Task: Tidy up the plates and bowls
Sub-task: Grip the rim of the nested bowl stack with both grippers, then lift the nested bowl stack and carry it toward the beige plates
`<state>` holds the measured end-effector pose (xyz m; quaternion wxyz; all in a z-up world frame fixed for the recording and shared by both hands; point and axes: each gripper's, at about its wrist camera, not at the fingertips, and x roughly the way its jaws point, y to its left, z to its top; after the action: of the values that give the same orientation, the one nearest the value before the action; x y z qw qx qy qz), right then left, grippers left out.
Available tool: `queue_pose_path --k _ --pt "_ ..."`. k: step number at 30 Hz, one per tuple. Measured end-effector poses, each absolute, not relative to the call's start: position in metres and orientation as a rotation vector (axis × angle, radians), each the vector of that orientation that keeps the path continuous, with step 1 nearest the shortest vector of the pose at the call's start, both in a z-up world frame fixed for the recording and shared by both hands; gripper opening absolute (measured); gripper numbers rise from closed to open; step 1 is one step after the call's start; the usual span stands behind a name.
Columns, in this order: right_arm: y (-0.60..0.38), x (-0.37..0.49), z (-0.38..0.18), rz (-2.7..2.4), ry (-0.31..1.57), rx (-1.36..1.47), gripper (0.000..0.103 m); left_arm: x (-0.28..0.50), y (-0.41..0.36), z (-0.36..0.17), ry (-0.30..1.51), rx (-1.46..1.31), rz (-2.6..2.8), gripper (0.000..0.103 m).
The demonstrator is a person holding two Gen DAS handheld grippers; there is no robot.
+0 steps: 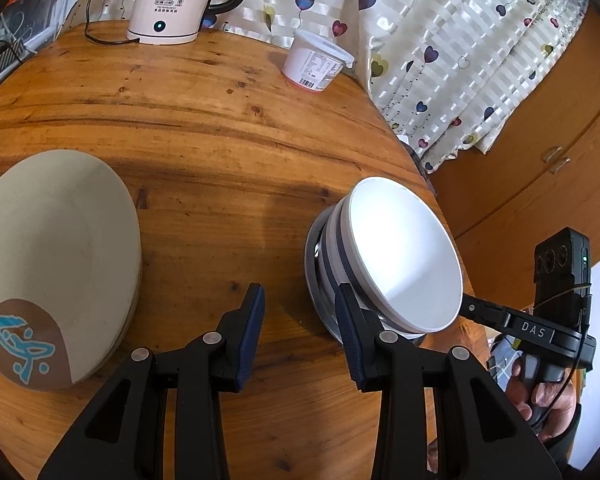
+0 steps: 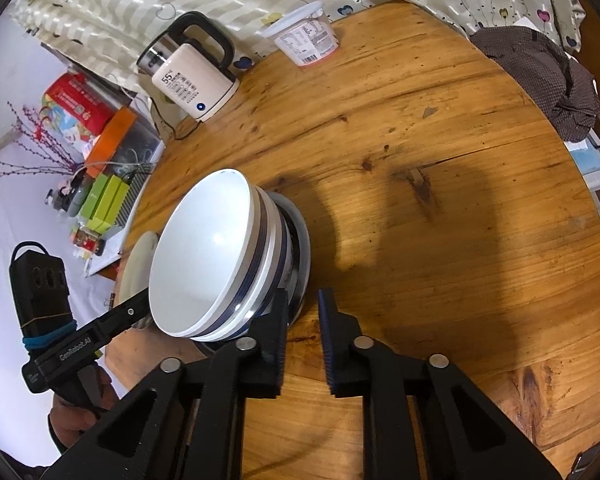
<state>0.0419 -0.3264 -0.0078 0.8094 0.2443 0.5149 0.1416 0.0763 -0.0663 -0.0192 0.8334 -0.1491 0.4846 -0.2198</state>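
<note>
both claws sit beside the bowl stack [image 2: 220,256], gripping nothing: left claw [image 1: 300,334] half open, right claw [image 2: 304,340] narrow. i'd back off slowly, careful not to nudge the tilted top bowl [image 1: 404,252].

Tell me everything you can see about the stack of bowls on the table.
The stack of bowls has white, glossy, ceramic-looking bowls with dark blue bands nested inside a wider, shiny metal-looking bowl at the bottom. All sit upright and the top bowl is empty. The stack stands near the edge of the round wooden table. Neither pair of tongs grips it.
</note>
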Motion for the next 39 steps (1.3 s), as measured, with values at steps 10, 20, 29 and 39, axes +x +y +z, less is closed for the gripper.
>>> queue_pose_path --k 10,20,29,39 --pt "-0.327 0.042 -0.008 0.303 1.097 0.525 0.010 0.081 -0.055 -0.032 1.060 -0.430 -0.516 0.037" --pt "-0.326 0.045 -0.007 0.321 1.093 0.527 0.007 0.082 -0.057 -0.039 1.091 -0.457 -0.551 0.033" --pt "-0.326 0.046 -0.008 0.325 1.091 0.529 0.007 0.086 -0.063 -0.037 1.078 -0.454 -0.569 0.012" --pt "-0.329 0.047 -0.009 0.333 1.095 0.560 0.007 0.092 -0.064 -0.037 1.085 -0.448 -0.590 0.010"
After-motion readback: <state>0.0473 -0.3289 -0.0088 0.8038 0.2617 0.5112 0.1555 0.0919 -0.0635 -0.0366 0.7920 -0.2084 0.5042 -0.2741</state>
